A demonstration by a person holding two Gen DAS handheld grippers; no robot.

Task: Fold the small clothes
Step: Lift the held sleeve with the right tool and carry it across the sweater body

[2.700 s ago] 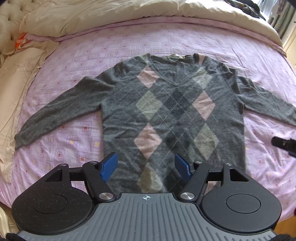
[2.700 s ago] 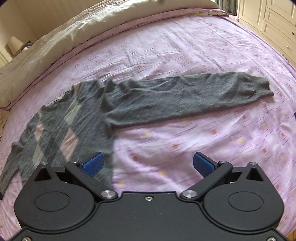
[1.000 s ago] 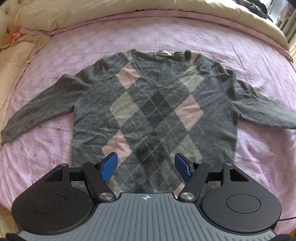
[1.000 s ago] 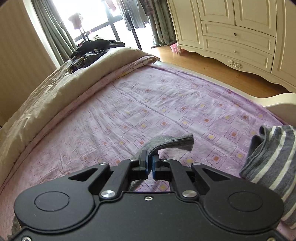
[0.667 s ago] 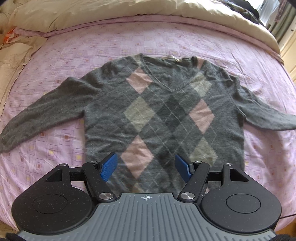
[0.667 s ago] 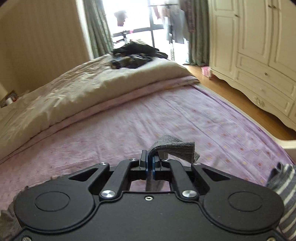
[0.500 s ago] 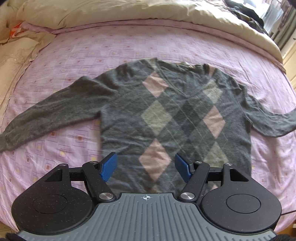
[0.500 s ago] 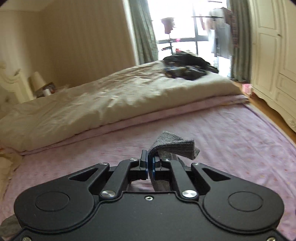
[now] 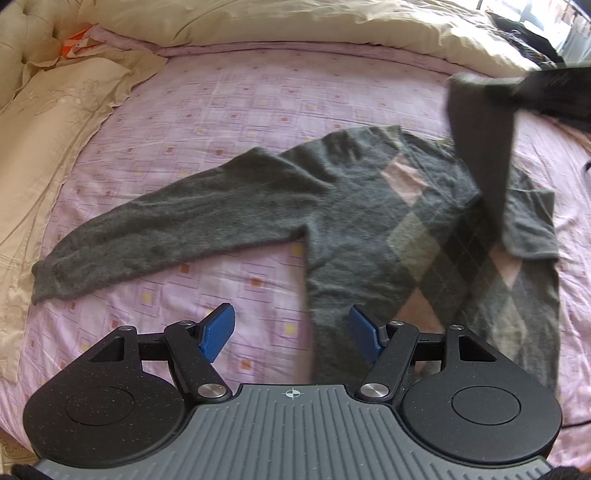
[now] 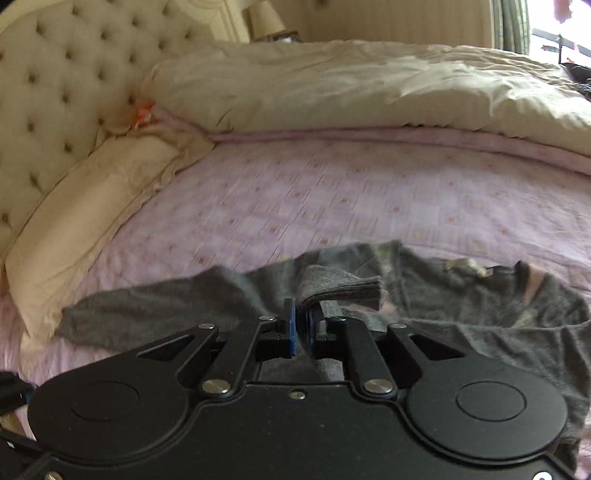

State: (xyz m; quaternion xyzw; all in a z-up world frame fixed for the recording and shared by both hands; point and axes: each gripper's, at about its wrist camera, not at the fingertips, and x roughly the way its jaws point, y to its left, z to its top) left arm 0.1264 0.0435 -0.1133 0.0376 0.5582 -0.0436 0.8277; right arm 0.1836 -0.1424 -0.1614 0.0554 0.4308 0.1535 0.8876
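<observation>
— What do I have around me on this bed?

— A pink sheet (image 9: 258, 110) with small square prints covers the mattress. A cream duvet (image 10: 369, 85) lies bunched along the far side of it

— And at the head end?

— I see a tufted cream headboard (image 10: 55, 74), with a cream pillow (image 10: 85, 206) lying just below it, its edge resting on the sheet. Something small and orange (image 10: 142, 112) is tucked between the pillow and the duvet; I cannot tell what it is

— Anything beyond the bed?

— A dark heap (image 9: 524, 33) sits on the duvet's far end, near a bright window (image 10: 554, 26)
</observation>
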